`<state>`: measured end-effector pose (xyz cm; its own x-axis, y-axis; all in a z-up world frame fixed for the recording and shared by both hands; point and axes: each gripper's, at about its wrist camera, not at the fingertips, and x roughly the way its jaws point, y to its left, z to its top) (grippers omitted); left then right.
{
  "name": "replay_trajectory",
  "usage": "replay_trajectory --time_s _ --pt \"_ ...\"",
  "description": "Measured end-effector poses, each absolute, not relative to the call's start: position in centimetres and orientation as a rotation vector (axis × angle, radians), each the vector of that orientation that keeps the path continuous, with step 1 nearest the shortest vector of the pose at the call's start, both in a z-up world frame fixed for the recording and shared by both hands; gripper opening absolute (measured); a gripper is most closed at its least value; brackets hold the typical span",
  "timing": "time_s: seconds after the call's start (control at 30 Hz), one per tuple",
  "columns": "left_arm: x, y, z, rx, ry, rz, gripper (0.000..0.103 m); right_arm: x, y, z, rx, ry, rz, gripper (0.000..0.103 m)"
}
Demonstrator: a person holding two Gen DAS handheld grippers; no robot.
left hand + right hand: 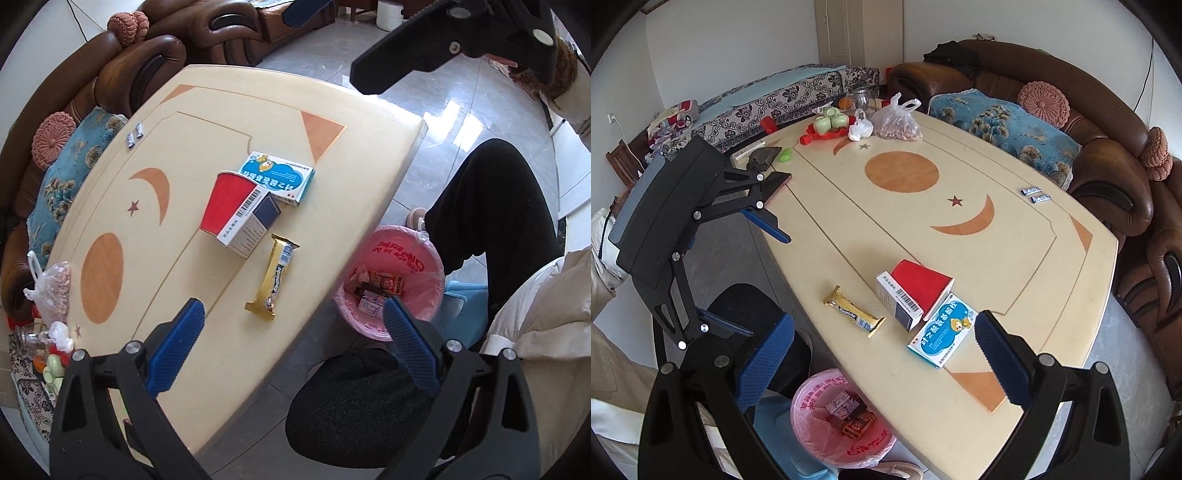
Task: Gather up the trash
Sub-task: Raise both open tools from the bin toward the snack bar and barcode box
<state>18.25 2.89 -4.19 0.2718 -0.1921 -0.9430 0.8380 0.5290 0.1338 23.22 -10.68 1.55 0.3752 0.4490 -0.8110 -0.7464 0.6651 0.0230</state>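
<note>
On the cream table (pixel 122 206) (pixel 1015 258) lie a gold snack wrapper (pixel 272 278) (pixel 854 311), a white and navy box (pixel 248 226) (pixel 898 301), a tipped red paper cup (pixel 226 201) (pixel 921 284) and a blue medicine box (pixel 277 178) (pixel 942 334). A pink-lined trash bin (pixel 391 284) (pixel 846 417) with small boxes inside stands on the floor by the table edge. My left gripper (pixel 293 328) (pixel 738 277) is open and empty, over the table edge near the wrapper. My right gripper (pixel 884 360) (pixel 351 37) is open and empty, near the medicine box.
Two small silver sachets (pixel 133 134) (pixel 1036 195) lie near the sofa side. A bag of nuts (pixel 899 123), green cups on a red tray (pixel 831 125), a jar and a phone sit at the far end. A brown sofa (pixel 1108 155) borders the table. The person's legs (pixel 487 206) are beside the bin.
</note>
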Motion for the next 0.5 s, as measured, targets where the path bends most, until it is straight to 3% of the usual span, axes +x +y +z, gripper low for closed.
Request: replay_trajectory --time_s 0.5 --pt "23.9 3.1 -13.9 0.634 1.271 -0.857 0.095 27.8 -6.7 -7.3 -0.459 1.057 0.916 0.096"
